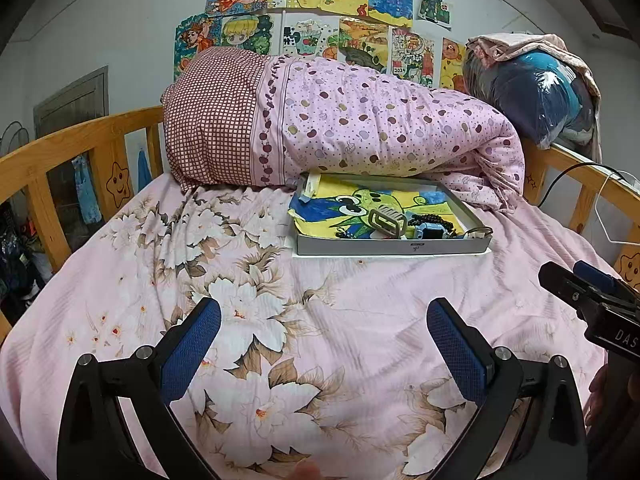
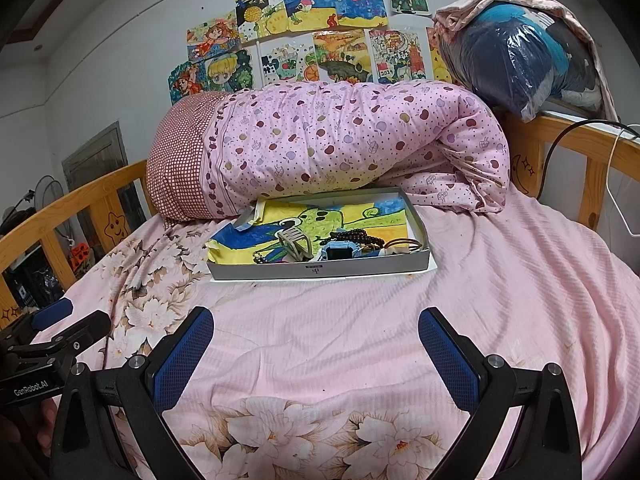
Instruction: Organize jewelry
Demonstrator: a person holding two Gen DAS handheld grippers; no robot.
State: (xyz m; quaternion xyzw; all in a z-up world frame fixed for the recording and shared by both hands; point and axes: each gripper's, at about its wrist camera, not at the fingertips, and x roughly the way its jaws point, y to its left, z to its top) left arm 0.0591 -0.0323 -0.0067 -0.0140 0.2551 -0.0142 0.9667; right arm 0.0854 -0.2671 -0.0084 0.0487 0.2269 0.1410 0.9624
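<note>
A shallow grey box (image 1: 394,245) (image 2: 320,269) lined with a child's drawing lies on the bed in front of the rolled quilt. In it are a beige hair claw (image 1: 387,221) (image 2: 295,243), a dark bead bracelet (image 1: 434,220) (image 2: 354,236), a blue watch (image 1: 430,233) (image 2: 338,252) and brown hair ties (image 2: 404,245). My left gripper (image 1: 324,312) is open and empty above the floral sheet, well short of the box. My right gripper (image 2: 316,322) is open and empty, also short of the box. Each gripper shows at the edge of the other's view: the right one (image 1: 576,288) and the left one (image 2: 72,320).
A rolled pink quilt (image 1: 340,128) (image 2: 328,144) lies just behind the box. Wooden bed rails (image 1: 60,148) (image 2: 580,140) run along both sides. A plastic-wrapped bundle (image 1: 536,92) (image 2: 520,60) sits at the back right, with a black cable (image 2: 560,148) and a white hanger (image 2: 618,208).
</note>
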